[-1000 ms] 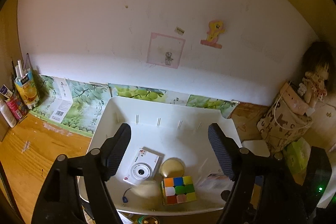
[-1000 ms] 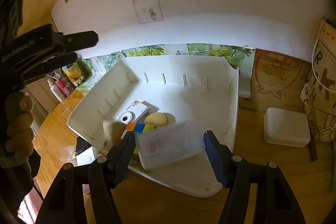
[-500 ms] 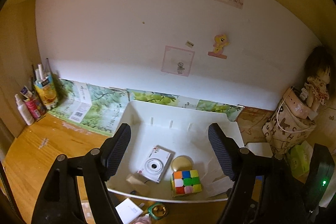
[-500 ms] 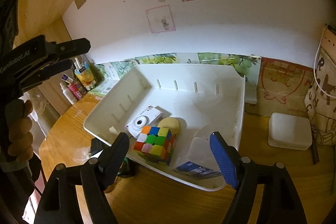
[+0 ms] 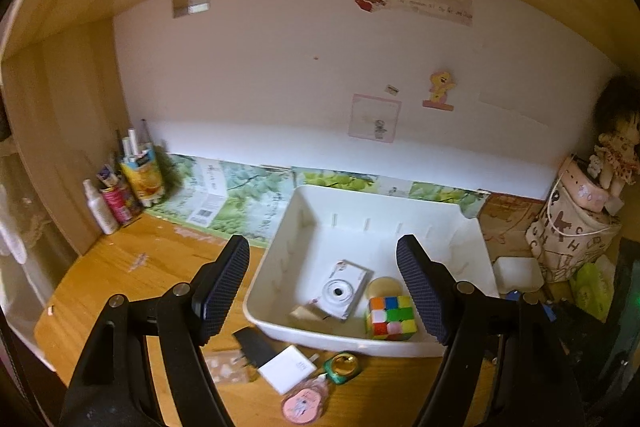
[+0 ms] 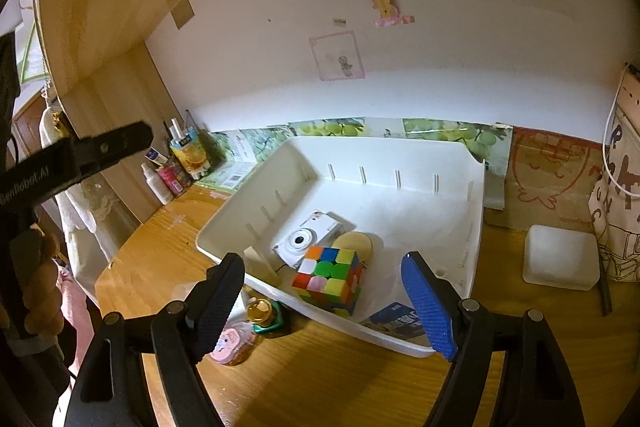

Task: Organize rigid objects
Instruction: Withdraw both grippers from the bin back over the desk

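Above the near edge of the wooden bench (image 5: 132, 279), both tools hang released and empty: the left tool (image 5: 322, 287) has its jaws spread wide over the front-left corner of the white tray (image 5: 360, 345), and the right tool (image 6: 324, 301) is likewise parted in front of the tray's near rim, gripping nothing. My reading is that the sorting stands between picks, with some items stowed and several loose ones still to gather. Inside the tray lie a white compact camera (image 5: 342, 291), a round yellowish disc (image 5: 384, 285) just beside it, a colourful puzzle cube (image 5: 391, 317) touching the front wall, a small beige block (image 5: 304, 311) in the near-left corner and, seen from the right wrist view, a blue-printed packet (image 6: 398, 319) at the front right. Still outside, just before the tray, lie a white charger block (image 5: 286, 369), a black flat piece (image 5: 252, 345), a green-and-gold ring-shaped item (image 5: 342, 367) and a pink round case (image 5: 304, 401). The next move likely calls for lowering one tool onto one of these, squaring the jaws across its narrow sides, closing firmly, then lifting clear of the rim. A white lidded box (image 6: 560, 263) sits apart to the right.
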`<state>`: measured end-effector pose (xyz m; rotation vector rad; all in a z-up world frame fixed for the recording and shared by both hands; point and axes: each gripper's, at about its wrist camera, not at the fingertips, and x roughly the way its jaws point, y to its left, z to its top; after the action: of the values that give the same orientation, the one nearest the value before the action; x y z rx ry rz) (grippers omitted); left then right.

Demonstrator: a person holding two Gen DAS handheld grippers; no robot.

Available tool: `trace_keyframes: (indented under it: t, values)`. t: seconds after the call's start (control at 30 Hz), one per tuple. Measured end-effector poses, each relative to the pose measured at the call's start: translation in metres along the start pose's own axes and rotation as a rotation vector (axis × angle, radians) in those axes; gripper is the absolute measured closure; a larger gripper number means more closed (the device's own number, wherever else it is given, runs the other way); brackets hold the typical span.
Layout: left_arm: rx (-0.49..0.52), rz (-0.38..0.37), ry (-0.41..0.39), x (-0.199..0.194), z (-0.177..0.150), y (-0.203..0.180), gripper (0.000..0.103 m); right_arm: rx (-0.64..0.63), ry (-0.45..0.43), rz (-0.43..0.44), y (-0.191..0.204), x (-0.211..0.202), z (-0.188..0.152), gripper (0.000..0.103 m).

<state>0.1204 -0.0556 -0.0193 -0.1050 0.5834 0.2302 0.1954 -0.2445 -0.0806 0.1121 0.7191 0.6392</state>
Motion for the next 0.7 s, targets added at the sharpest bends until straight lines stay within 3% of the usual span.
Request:
trace_keyframes:
  t: [0.23, 0.4, 0.57, 0.7]
  values:
    - [-0.009, 0.081, 0.002, -0.019, -0.010, 0.012, 0.024, 0.046, -0.012, 0.027, 0.002, -0.011, -0.002, 0.019]
    - [-0.021, 0.112, 0.029, -0.027, -0.019, 0.024, 0.017, 0.093, -0.011, 0.049, 0.001, -0.017, -0.003, 0.018]
    - [-0.024, 0.121, 0.066, -0.030, -0.028, 0.034, 0.017, 0.137, -0.001, 0.056, 0.001, -0.018, -0.006, 0.001]
    - [-0.022, 0.106, 0.118, -0.027, -0.035, 0.038, 0.016, 0.159, 0.002, 0.061, 0.002, -0.019, -0.008, 0.001]
